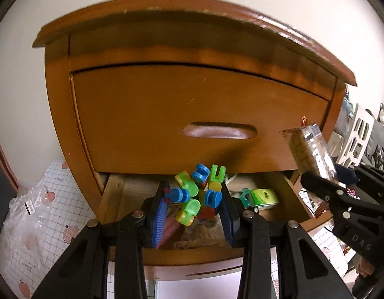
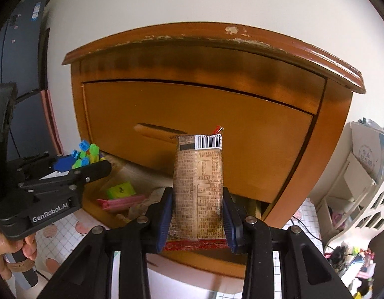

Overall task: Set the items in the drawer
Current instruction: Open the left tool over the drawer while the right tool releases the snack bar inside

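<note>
Left gripper (image 1: 193,211): tilted downward over the open lower drawer, its blue ribbed pads pinching a bundle of plastic clips between them.
Clips (image 1: 194,194): glossy moulded plastic in blue, lime green and red, with forked and rounded ends, fanned out toward 12 o'clock from the pads; in the right wrist view the same bundle (image 2: 86,155) sits at 9 o'clock, above the drawer's left end.
Right gripper (image 2: 196,219): angled down toward the cabinet front, blue pads pressed on both long sides of a snack packet.
Snack packet (image 2: 198,186): flat, oblong, crinkly film printed tan with small text, a barcode at its top and a red crimped seam at the bottom; it stands upright toward 12 o'clock. From the left wrist view it (image 1: 310,149) shows at 3 o'clock, above the drawer's right corner.
Hand (image 2: 10,251): wrapped round the left gripper's handle at 8 o'clock.
Drawer (image 1: 112,199): pale bare wood inside, pulled out under a closed upper drawer front (image 1: 192,114) of glossy orange-brown wood with a carved oval recess.
Drawer contents: a green box (image 1: 264,195) and a pink wrapper (image 2: 122,200) lie inside.
Cabinet top (image 2: 216,39): rounded edge, chipped varnish.
</note>
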`<state>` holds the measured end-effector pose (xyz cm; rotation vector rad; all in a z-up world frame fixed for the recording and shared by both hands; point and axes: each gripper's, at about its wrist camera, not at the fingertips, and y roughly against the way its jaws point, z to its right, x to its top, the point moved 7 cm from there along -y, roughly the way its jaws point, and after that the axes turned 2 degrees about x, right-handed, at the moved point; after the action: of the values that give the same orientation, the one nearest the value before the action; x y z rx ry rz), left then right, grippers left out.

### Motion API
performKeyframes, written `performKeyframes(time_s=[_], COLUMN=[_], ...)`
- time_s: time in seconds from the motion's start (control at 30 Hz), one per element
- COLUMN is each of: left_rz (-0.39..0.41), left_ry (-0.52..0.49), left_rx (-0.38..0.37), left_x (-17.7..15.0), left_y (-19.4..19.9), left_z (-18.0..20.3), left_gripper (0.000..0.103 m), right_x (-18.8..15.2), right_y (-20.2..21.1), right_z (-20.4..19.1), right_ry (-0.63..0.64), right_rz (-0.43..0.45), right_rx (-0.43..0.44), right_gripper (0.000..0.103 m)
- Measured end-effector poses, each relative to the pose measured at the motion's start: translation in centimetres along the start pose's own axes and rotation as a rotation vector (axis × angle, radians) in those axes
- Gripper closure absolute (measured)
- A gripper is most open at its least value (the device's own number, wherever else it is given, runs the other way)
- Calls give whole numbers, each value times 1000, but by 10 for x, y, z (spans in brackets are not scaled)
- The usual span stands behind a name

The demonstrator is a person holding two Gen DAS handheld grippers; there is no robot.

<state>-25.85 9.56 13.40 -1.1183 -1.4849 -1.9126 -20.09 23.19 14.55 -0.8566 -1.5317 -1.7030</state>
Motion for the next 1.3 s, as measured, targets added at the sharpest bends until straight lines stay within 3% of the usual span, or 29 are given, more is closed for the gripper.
performKeyframes(time_s=[0.5,0.57,0.67,0.8,1.0,1.07,1.13,1.3], left_rz=[-86,-90,-92,-84,-70,-72,-77,-67], left_ry=[0,3,13,15,20,30,42,64], left_rx=[36,40,36,36,52,56,66,76], left_x=[-17,-18,-19,-19,-20,-21,-23,-32], left_y=[-40,-42,-41,-40,-38,-37,-36,-27], left_z=[-8,-10,-9,-9,-11,-12,-14,-16], left_gripper=[63,61,45,42,29,28,23,22], right_x=[-14,-17,-19,-23,-27,-28,-30,-34], right_y=[-35,-40,-44,-43,-40,-38,-35,-29], right_z=[6,6,5,7,7,7,7,7], right_ry=[15,13,11,-2,-14,-15,-21,-44], right_rz=[-50,-60,-75,-83,-81,-82,-76,-74], right_rx=[-53,-58,-48,-41,-32,-30,-25,-19], right_gripper=[64,64,64,62,50,39,39,28])
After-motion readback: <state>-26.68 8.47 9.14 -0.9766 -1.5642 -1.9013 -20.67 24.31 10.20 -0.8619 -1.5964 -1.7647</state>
